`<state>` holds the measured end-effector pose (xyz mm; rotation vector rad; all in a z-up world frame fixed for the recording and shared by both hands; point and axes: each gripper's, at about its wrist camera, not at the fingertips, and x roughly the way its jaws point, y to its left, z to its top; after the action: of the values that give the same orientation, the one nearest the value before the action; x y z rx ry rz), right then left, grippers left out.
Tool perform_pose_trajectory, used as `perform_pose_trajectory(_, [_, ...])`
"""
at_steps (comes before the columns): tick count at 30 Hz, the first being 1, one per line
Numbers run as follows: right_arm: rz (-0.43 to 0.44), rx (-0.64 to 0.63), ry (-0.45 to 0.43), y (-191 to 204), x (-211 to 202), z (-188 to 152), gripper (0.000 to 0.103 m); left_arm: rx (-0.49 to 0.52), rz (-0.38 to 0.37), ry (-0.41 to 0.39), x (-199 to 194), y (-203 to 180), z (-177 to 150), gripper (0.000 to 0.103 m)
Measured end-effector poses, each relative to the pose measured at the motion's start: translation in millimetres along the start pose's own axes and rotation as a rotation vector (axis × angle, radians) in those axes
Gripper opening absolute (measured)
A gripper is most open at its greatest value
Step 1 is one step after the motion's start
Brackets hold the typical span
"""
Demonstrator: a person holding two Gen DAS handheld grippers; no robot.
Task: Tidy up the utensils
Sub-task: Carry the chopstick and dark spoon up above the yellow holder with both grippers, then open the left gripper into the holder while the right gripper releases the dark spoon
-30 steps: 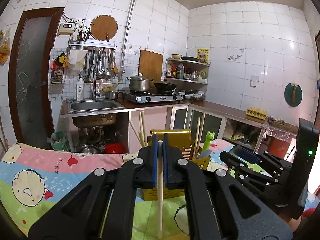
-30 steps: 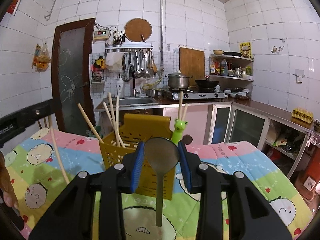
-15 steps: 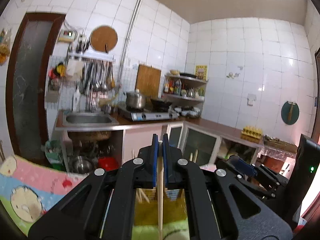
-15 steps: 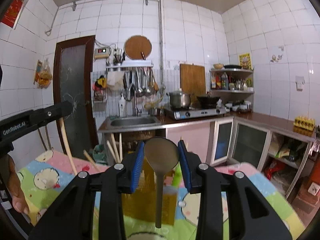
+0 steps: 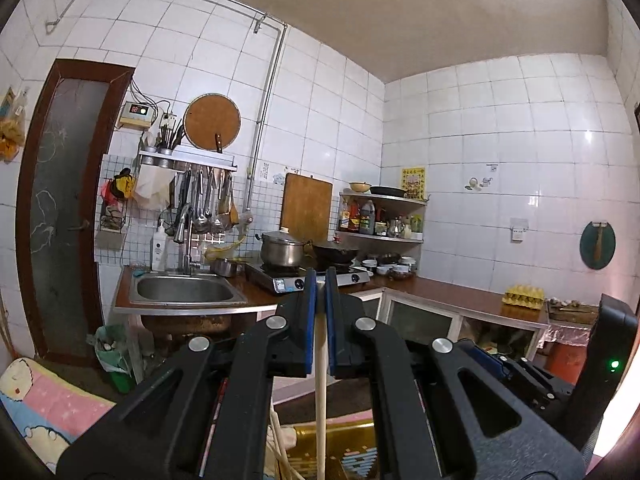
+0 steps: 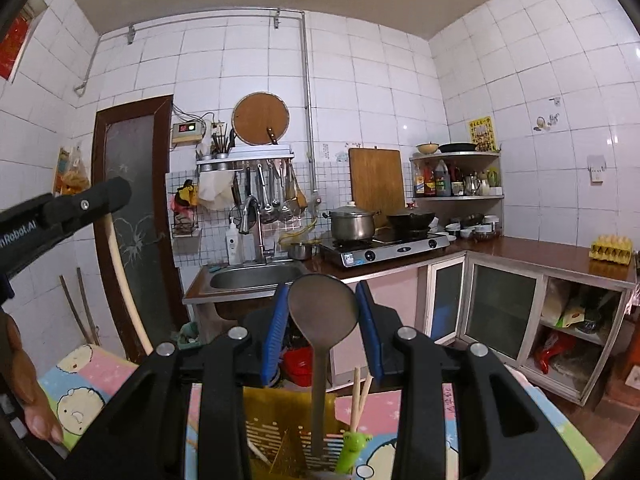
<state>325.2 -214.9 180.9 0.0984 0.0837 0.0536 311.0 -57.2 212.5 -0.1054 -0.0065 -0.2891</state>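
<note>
Both of your tongs have risen since a second ago, and the yellow holder (image 6: pixel 288 436) now sits low beneath them. Your left tongs (image 5: pixel 319 280) clamp a chopstick (image 5: pixel 320 380), hanging vertically over the holder. Your right tongs (image 6: pixel 323 304) grip a spoon (image 6: pixel 322 312), handle pointing straight down into it, so that one looks closer to dropping.

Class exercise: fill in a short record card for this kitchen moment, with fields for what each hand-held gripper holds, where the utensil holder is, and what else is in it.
Left hand-held gripper: shut on a wooden chopstick, held upright
Right hand-held gripper: shut on a dark spoon, bowl up
Utensil holder: yellow, slotted, below the spoon, on a cartoon-print cloth
Already in holder: chopsticks and a green utensil
</note>
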Motion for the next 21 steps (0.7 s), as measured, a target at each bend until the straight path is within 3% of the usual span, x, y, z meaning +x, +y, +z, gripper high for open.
perform_pose_trajectory(9, [-0.016,-0.015,0.044,-4,31,-33,0.034,0.025,0.056,0.087,37,12,-53,0.003])
perform_pose_trajectory(21, [-0.037,-0.095,0.131,-3,37,-54,0.035,0.020,0.121,0.247,48,34,-92,0.004])
